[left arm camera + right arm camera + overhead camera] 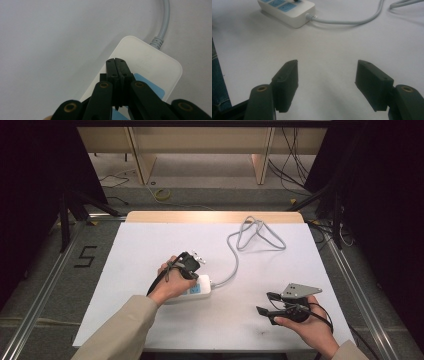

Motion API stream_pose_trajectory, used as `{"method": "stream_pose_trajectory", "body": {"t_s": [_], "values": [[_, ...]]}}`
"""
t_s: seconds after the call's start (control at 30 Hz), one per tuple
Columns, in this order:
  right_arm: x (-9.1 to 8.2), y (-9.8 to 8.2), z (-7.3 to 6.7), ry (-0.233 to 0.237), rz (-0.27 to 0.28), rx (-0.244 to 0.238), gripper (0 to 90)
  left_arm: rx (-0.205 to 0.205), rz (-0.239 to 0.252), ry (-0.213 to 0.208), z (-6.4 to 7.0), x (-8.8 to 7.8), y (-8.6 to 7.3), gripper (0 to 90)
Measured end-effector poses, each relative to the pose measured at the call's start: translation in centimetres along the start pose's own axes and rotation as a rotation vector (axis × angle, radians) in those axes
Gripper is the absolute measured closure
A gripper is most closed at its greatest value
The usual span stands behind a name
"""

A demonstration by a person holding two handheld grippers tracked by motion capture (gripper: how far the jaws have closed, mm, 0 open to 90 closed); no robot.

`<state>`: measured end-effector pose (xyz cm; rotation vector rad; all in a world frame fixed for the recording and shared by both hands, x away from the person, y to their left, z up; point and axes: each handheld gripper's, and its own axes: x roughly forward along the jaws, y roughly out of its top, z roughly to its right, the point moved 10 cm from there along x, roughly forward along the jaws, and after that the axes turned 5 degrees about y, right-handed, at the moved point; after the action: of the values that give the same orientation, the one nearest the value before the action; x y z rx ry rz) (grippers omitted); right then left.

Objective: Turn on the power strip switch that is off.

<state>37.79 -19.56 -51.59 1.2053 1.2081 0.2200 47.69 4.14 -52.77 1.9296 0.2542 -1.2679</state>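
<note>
A white power strip [201, 287] with blue labels lies near the middle of the white table. Its grey cable [234, 266] runs off to the far right and ends in a loop. My left gripper [193, 278] points down at the strip. In the left gripper view the left gripper [115, 61] has its jaws shut flat together with nothing between them, and its tips sit over the power strip [150, 61] close to the cable [165, 22] end. Whether the tips touch it I cannot tell. My right gripper [266, 303] rests open at the near right, empty. In the right gripper view the right gripper [327, 75] faces the power strip [287, 11].
The white table top [150, 245] has a wooden far edge and a metal frame around it. The cable loop [257, 236] lies at the far right of the table. A floor mark shaped like a 5 [85, 256] is at the left. Blue cloth [217, 82] shows beside the table edge.
</note>
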Motion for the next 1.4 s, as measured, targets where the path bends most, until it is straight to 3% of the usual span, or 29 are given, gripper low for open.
{"method": "stream_pose_trajectory", "body": {"t_s": [0.1, 0.2, 0.37, 0.5, 0.93, 1.4], "values": [[0.0, 0.01, -0.01, 0.0, 0.001, 0.0, 35.2, 0.011, -0.034, 0.019, -0.26, -0.06, -0.43, 90.0], [0.0, 0.03, -0.02, 0.0, 0.002, 0.0, 35.2, 0.033, -0.02, 0.022, -0.52, -0.02, -0.5, 90.0], [0.02, 0.05, 0.03, 0.0, 0.002, -0.001, 35.2, 0.011, -0.004, 0.012, -0.61, -0.05, -0.3, 90.0], [-0.01, -0.01, 0.03, 0.001, -0.002, 0.002, 35.2, -0.02, 0.016, -0.02, -0.34, -0.17, 0.1, 90.0], [-0.01, 0.03, 0.03, 0.001, 0.002, -0.001, 35.2, -0.005, 0.005, -0.035, 0.27, -0.12, 0.21, 90.0], [0.01, 0.0, 0.02, 0.002, -0.001, -0.002, 35.2, 0.01, -0.004, -0.011, -0.11, -0.1, 0.21, 90.0]]}}
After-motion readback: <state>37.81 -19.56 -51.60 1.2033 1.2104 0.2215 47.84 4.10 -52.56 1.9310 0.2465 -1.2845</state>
